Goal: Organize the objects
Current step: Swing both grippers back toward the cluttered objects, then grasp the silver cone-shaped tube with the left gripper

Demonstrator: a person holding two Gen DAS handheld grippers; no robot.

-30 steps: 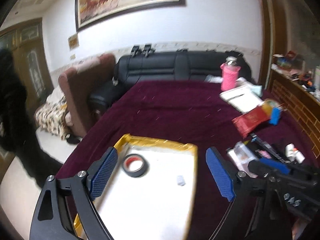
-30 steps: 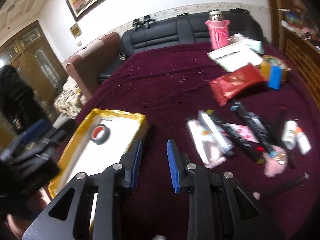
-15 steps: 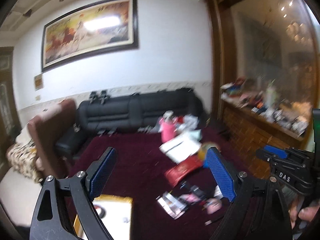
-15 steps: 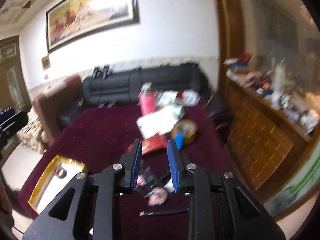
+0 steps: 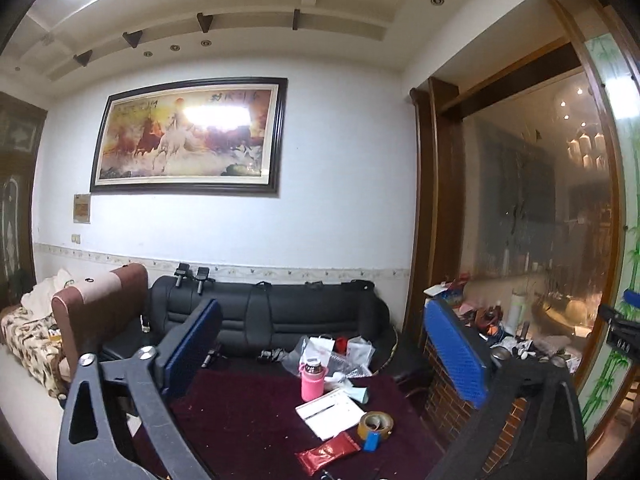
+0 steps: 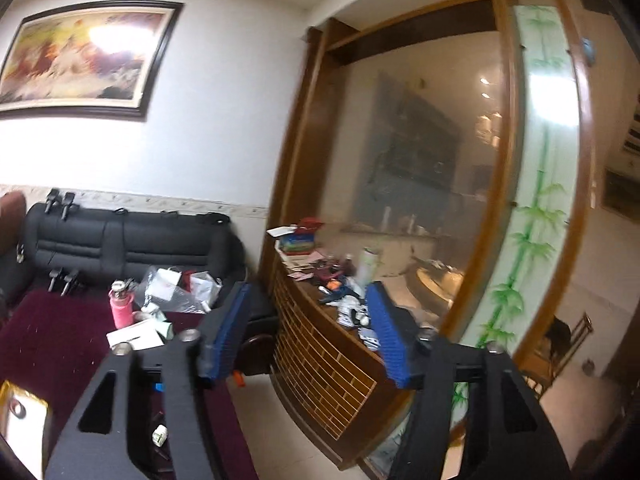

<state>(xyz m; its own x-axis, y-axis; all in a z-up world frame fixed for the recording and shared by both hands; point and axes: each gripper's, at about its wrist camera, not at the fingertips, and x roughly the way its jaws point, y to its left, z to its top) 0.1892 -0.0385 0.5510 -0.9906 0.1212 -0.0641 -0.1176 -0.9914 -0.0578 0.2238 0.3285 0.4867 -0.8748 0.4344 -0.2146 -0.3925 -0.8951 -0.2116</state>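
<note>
Hovering high and wide open with nothing held, the left gripper (image 5: pixel 320 354) and right gripper (image 6: pixel 308 334) leave the notebook (image 5: pixel 330 411), tape roll (image 5: pixel 376 424) and red packet (image 5: pixel 330 451) scattered on the maroon table (image 5: pixel 248 420), sorting seemingly barely begun.

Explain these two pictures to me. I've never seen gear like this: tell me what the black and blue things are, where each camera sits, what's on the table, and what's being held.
There is no robot here. A person holds a pair of hand tongs in each hand, and a wide-angle camera on each looks forward between its two blue-padded fingers.

One picture comes from the left tongs, the other from the right tongs. Both are open and hold nothing. Both point up at the room rather than down at the work.

On the dark red table lie a pink bottle, a white notebook, a tape roll and a red packet. The right view also shows the corner of a gold tray at the lower left. Behind stand a black sofa and a cluttered wooden counter.
</note>
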